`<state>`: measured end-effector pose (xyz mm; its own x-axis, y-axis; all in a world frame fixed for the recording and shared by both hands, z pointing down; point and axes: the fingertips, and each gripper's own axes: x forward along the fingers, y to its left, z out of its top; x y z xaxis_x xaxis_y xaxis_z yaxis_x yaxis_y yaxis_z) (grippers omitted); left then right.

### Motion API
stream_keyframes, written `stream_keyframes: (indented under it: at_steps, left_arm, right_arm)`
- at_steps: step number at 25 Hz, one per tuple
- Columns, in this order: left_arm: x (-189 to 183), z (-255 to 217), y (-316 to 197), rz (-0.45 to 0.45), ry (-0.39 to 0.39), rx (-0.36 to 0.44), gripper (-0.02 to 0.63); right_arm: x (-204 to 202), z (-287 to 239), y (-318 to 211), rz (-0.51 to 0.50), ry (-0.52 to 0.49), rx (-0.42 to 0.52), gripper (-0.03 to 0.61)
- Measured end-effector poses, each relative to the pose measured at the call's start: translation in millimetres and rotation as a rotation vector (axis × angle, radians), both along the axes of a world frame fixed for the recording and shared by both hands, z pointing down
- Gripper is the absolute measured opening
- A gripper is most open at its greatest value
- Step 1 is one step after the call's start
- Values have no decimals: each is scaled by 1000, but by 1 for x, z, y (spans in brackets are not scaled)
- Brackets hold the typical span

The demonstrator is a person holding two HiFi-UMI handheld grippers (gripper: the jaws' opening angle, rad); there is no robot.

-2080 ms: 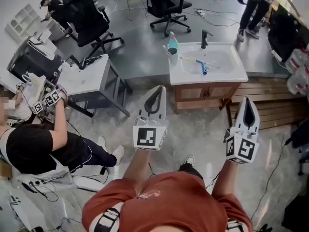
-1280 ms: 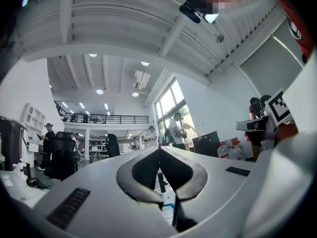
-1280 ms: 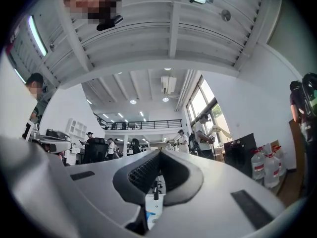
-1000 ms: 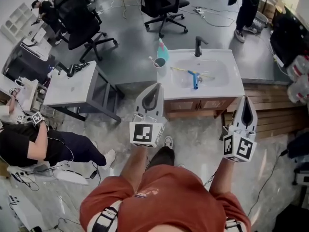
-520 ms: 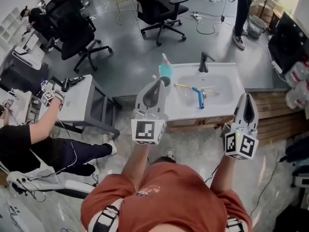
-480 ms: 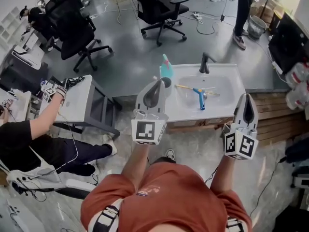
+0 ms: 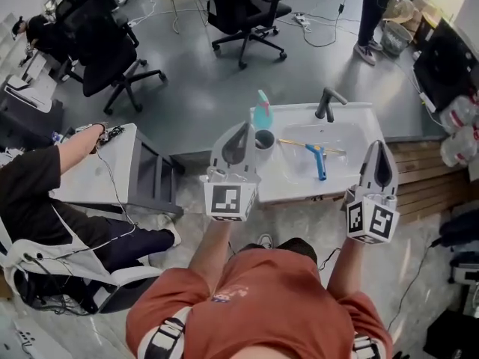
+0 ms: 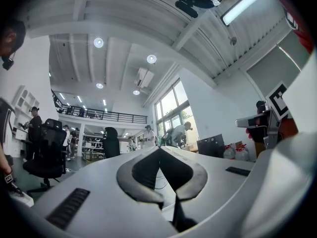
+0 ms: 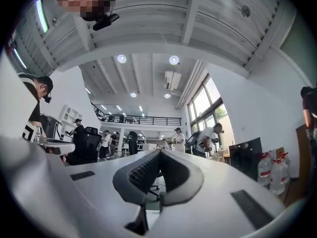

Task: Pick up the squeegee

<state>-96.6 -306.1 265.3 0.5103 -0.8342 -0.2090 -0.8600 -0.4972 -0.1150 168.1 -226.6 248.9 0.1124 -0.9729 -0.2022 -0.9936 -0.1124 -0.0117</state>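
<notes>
Right now I am holding my left gripper (image 7: 242, 129) and right gripper (image 7: 376, 148) pressed together, pinching nothing. Ahead, the blue-handled squeegee (image 7: 318, 159) is lying in the basin of the white sink (image 7: 361, 115), between them.

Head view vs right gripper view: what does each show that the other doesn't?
Head view only: the squeegee lying in the sink, and the faucet. Right gripper view only: ceiling lights, tall windows, water jugs. Both: the right gripper, shut and empty.
</notes>
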Motion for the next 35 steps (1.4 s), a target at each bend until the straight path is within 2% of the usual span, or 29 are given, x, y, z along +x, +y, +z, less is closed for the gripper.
stream_keyframes:
  at_steps: [13,22,28,35]
  left_arm:
    - [6,32,-57,6,13,-48,18]
    - [47,59,-105,25,-10,-95,18]
    - [77,90,-132,43,-41,-125,18]
    - [107,156,-157,58,-67,-240,17]
  right_arm:
    - [3,34,-67,-6,12,-66,8]
    - [32,64,-120,-20,0,-133,9]
    - [49,107,-154,-39,-8,-209,9]
    - [55,197,-187,-65,-24,-372,9]
